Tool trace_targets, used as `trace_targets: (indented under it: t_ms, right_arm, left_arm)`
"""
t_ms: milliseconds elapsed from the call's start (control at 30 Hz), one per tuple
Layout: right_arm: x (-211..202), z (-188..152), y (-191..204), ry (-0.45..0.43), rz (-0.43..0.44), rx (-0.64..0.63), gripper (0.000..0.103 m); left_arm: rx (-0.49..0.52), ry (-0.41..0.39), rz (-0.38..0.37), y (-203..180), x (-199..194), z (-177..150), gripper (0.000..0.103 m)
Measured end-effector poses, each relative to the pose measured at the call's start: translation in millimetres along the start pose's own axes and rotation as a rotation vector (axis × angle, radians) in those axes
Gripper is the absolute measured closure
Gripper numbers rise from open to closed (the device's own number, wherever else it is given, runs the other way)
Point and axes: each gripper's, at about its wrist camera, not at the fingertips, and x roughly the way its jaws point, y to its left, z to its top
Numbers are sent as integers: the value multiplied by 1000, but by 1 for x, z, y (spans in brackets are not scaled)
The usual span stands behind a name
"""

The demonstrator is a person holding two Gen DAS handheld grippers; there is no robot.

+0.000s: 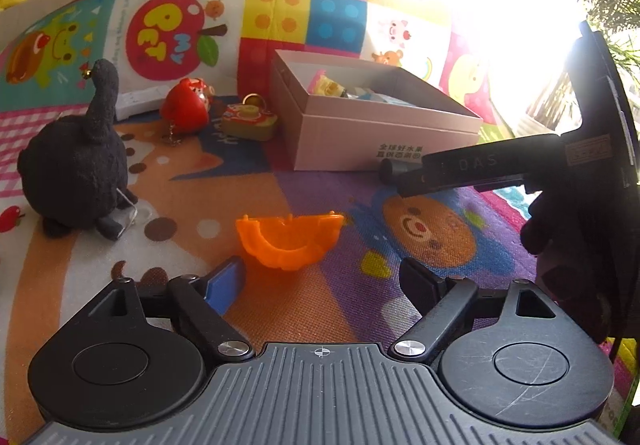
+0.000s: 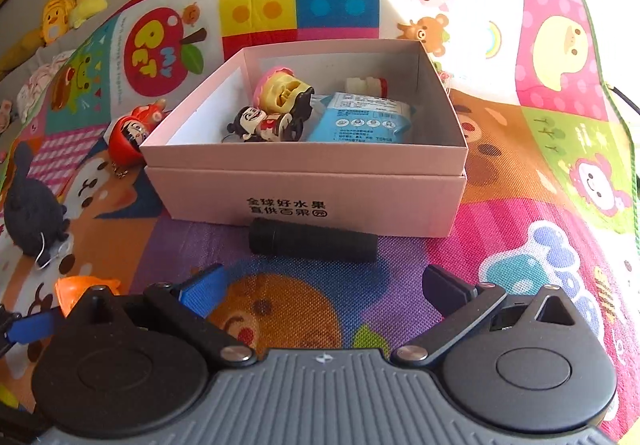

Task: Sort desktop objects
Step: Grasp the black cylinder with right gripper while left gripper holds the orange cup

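Note:
A pink open box (image 2: pixel 312 201) stands on the colourful play mat; it also shows in the left wrist view (image 1: pixel 384 133). It holds a yellow toy (image 2: pixel 282 87), a black-and-white figure (image 2: pixel 260 125) and a blue packet (image 2: pixel 360 117). A black cylinder (image 2: pixel 314 241) lies just in front of the box. My right gripper (image 2: pixel 324 285) is open and empty, just short of the cylinder. My left gripper (image 1: pixel 324 279) is open and empty, just short of an orange plastic shell (image 1: pixel 288 239). The other gripper's body (image 1: pixel 480 169) shows at right in the left wrist view.
A black plush (image 1: pixel 76 157), a red doll (image 1: pixel 186 105) with a chain, a small yellow camera toy (image 1: pixel 250 119) and a white flat object (image 1: pixel 138 101) lie left of the box. Yellow plush toys (image 2: pixel 68 13) sit beyond the mat's far left edge.

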Motion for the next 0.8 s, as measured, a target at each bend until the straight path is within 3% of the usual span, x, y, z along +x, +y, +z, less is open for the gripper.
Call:
trace_targets:
  t_ms: [133, 233, 333, 667, 800]
  right_arm:
    - [14, 7, 8, 5, -52, 11, 1]
    - [21, 9, 14, 1, -107, -2, 14]
    - [17, 10, 17, 5, -90, -20, 27]
    - [-31, -31, -1, 26, -11, -133, 27]
    - [-53, -54, -3, -3, 8, -194, 27]
  left_arm:
    - [-3, -13, -8, 1, -2, -1, 9]
    - [-5, -16, -9, 1, -3, -1, 9]
    - [-9, -15, -11, 2, -3, -1, 8]
    - [-9, 4, 23, 1, 1, 1, 7]
    - [56, -7, 92, -4, 5, 8, 8]
